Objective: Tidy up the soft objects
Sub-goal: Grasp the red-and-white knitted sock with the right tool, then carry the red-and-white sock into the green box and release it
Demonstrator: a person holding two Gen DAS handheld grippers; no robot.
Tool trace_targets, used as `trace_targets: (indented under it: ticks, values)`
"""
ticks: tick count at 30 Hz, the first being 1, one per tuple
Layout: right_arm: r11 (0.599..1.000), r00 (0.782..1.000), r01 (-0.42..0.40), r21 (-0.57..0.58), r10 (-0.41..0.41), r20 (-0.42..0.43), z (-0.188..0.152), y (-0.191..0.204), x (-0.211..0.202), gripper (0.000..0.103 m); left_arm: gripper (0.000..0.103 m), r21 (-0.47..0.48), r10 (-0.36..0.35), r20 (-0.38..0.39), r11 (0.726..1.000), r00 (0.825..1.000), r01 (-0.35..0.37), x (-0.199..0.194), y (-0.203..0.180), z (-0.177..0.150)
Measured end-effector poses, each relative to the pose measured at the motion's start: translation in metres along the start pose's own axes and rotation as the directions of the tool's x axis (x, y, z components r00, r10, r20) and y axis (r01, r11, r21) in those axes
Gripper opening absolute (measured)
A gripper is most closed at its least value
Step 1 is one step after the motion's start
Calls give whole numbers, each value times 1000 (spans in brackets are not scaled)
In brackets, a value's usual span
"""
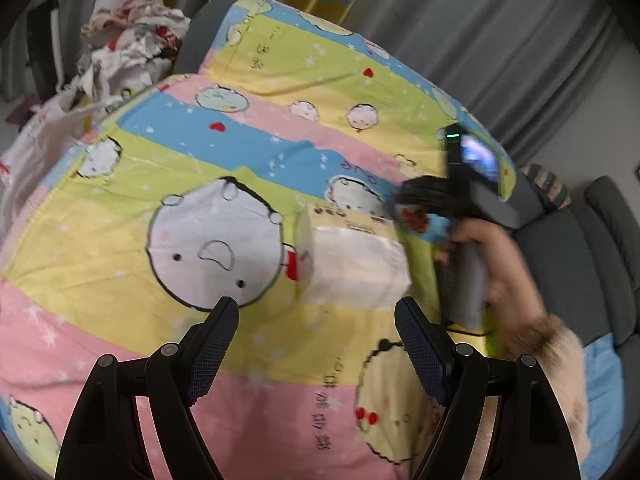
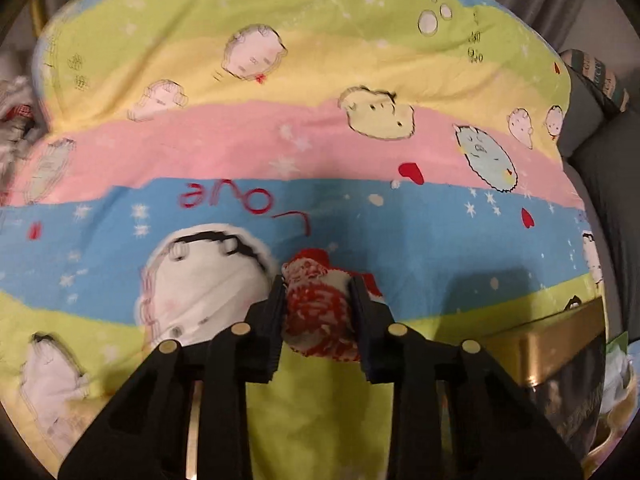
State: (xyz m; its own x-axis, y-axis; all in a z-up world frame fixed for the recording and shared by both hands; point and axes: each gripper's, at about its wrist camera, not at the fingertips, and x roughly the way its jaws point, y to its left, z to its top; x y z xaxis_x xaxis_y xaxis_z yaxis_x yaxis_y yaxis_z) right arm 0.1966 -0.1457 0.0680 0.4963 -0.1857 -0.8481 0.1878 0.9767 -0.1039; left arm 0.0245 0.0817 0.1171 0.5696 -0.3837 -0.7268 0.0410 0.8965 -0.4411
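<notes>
A rolled red-and-white soft item, like a sock (image 2: 316,312), sits between the fingers of my right gripper (image 2: 318,284), which is shut on it just above the striped cartoon bedsheet (image 2: 280,140). The left wrist view shows that right gripper (image 1: 404,208) at the right, held by a hand in a fuzzy sleeve (image 1: 496,272), with the red item (image 1: 414,218) at its tip. My left gripper (image 1: 316,308) is open over the sheet with nothing between its fingers. A pale box-shaped thing (image 1: 352,264) lies just beyond its fingertips.
A heap of crumpled clothes (image 1: 132,40) lies at the far left corner of the bed, with a white bag (image 1: 36,152) beside it. A grey sofa (image 1: 580,260) runs along the right. A golden-brown box (image 2: 560,344) shows at the lower right. Grey curtains hang behind.
</notes>
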Motion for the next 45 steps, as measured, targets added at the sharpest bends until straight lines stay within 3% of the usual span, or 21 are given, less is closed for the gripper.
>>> trace_targets:
  ticks: [3,5,6,8,10,14,19,21,23,26,30,33,37,40,45]
  values:
    - [991,991,-132,-6,132,28,-21,-6,-46,29,81,-20,-21,-15,1000,1000,20,1,2,0]
    - [973,971,-229,2,228,74,-42,-11,-73,30,81,-16,-9,-2,1000,1000,9,-2,1,-1]
    - [954,950,-299,3,297,99,-62,-14,-93,30,81,-8,8,10,1000,1000,-8,-4,0,-1]
    - [937,931,-350,-22,350,105,-89,-11,-111,30,81,4,33,25,999,999,-33,-5,-2,-2]
    - [931,926,-361,-58,365,100,-120,-2,-126,31,81,10,41,16,999,999,-41,-3,-3,-3]
    - [931,939,-328,-161,340,48,-173,23,-128,32,81,19,52,-1,998,999,-52,1,-5,-5]
    - [943,948,-318,-99,316,-34,-194,15,-95,37,81,35,90,-9,995,996,-90,5,-9,-12]
    - [935,942,-334,-120,332,-42,-196,13,-97,44,81,57,93,-20,994,995,-92,8,-12,-15]
    - [928,935,-353,-121,352,-29,-196,7,-107,75,81,80,96,-30,992,995,-94,11,-16,-18]
    - [906,908,-417,-75,420,17,-195,-14,-123,86,81,95,123,-33,988,992,-119,14,-19,-23]
    - [892,894,-447,73,447,23,-192,-45,-118,87,81,115,115,-67,988,991,-106,23,-26,-29]
    - [853,864,-501,151,502,32,-192,-58,-112,87,81,112,62,-132,993,989,-47,34,-34,-38]
    - [795,818,-567,216,574,35,-193,-58,-105,74,81,113,11,-205,994,979,13,49,-44,-51]
    - [777,798,-586,230,602,1,-195,-49,-96,65,76,130,-2,-250,991,968,35,62,-54,-62]
    - [775,786,-578,255,613,-82,-199,-32,-71,56,66,168,37,-284,986,958,12,78,-64,-74]
